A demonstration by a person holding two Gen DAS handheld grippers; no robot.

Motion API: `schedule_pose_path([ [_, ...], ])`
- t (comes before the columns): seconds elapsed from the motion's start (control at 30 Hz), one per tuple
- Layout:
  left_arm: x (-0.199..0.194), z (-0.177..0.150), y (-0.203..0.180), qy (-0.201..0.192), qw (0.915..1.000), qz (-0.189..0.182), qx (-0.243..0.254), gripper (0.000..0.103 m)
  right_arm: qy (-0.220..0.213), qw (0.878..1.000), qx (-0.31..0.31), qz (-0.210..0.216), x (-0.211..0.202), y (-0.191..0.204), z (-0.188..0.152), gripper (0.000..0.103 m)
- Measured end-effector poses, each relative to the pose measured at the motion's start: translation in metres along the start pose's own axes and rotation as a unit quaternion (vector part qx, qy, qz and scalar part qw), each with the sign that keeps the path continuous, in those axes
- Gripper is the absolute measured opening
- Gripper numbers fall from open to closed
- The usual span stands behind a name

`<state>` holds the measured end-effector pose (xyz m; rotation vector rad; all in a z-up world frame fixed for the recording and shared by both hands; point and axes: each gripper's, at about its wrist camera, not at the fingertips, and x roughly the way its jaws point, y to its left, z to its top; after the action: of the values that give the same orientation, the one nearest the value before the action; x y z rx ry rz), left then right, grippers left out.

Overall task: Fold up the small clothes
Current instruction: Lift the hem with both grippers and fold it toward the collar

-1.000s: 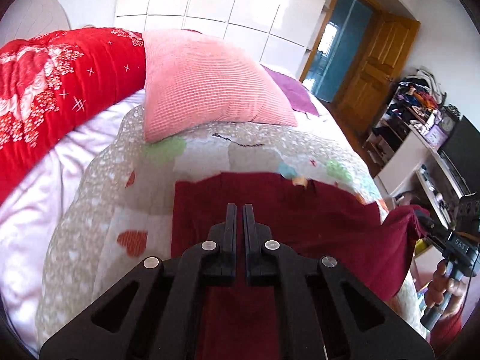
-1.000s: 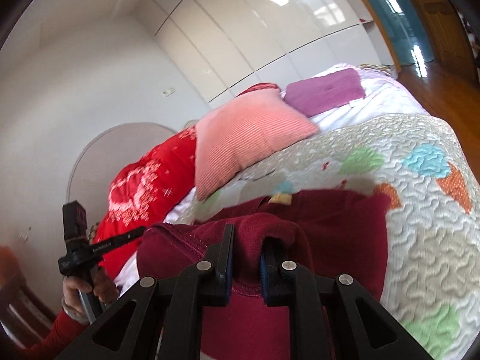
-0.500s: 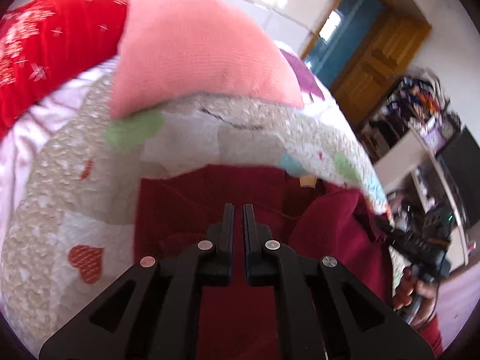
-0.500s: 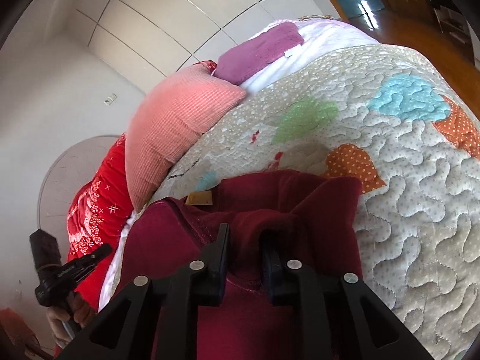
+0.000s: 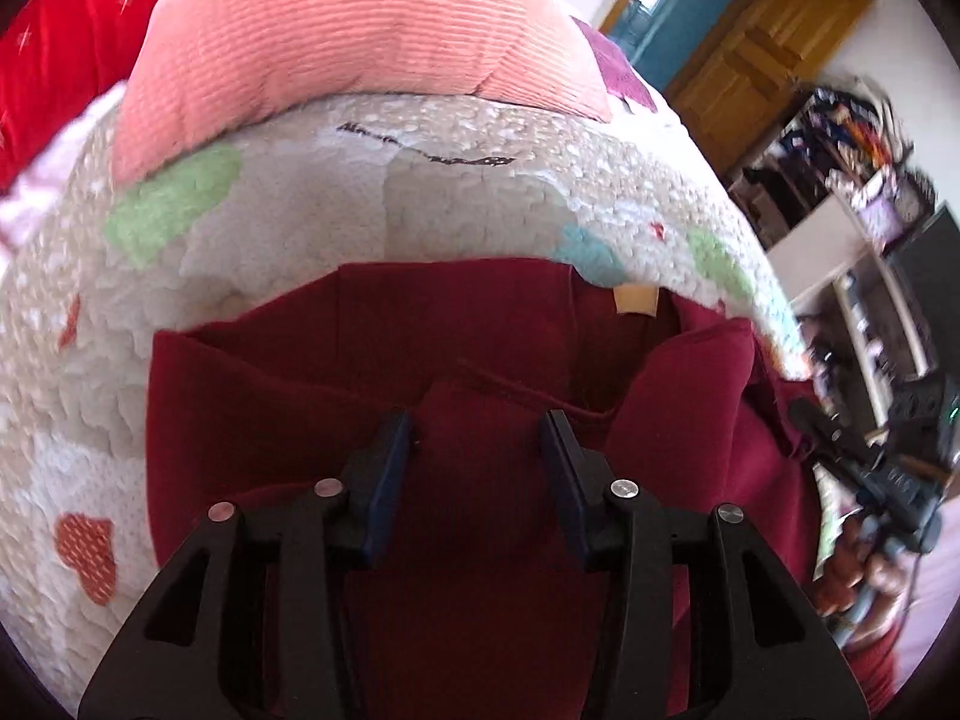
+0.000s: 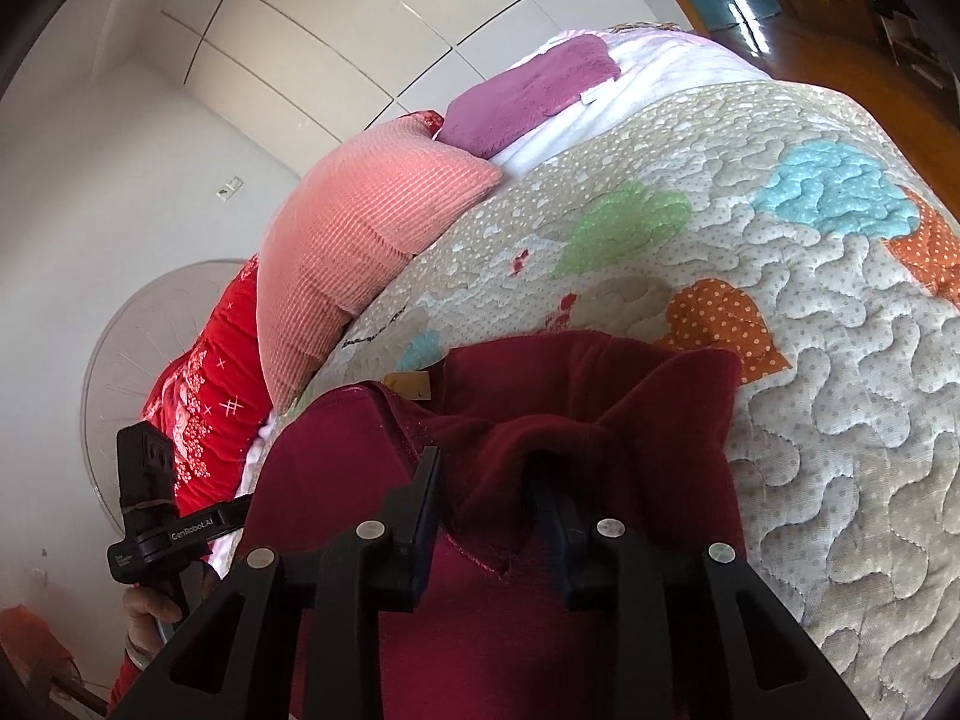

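While the left gripper (image 5: 477,456) is hanging over the near part of the red top (image 5: 432,336), its jaws are standing wide apart and gripping nothing. A second ago they were nearly shut. The top is lying on the quilt (image 5: 312,204), stretching left to right, with the pink pillow (image 5: 348,42) far behind.

Seen from the right side, the right gripper (image 6: 489,498) is spreading too, wider than before, with a hump of the top (image 6: 588,396) still sitting loosely between its jaws. I think both ends are being let go now, the fold laid down.
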<state>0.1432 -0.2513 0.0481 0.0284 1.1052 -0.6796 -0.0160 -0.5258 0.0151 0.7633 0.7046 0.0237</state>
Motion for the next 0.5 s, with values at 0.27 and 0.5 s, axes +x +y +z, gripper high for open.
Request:
schedule_pose_path([
  [0.27, -0.050, 0.014, 0.000, -0.080, 0.9965, 0.011, 0.019, 0.003, -0.049, 0.998, -0.011, 0.031, -0.032, 0.014, 0.013, 0.014],
  [0.5, -0.041, 0.031, 0.032, -0.097, 0.9917, 0.078, -0.033, 0.003, -0.026, 0.999, 0.045, 0.006, -0.005, 0.003, 0.035, 0.033],
])
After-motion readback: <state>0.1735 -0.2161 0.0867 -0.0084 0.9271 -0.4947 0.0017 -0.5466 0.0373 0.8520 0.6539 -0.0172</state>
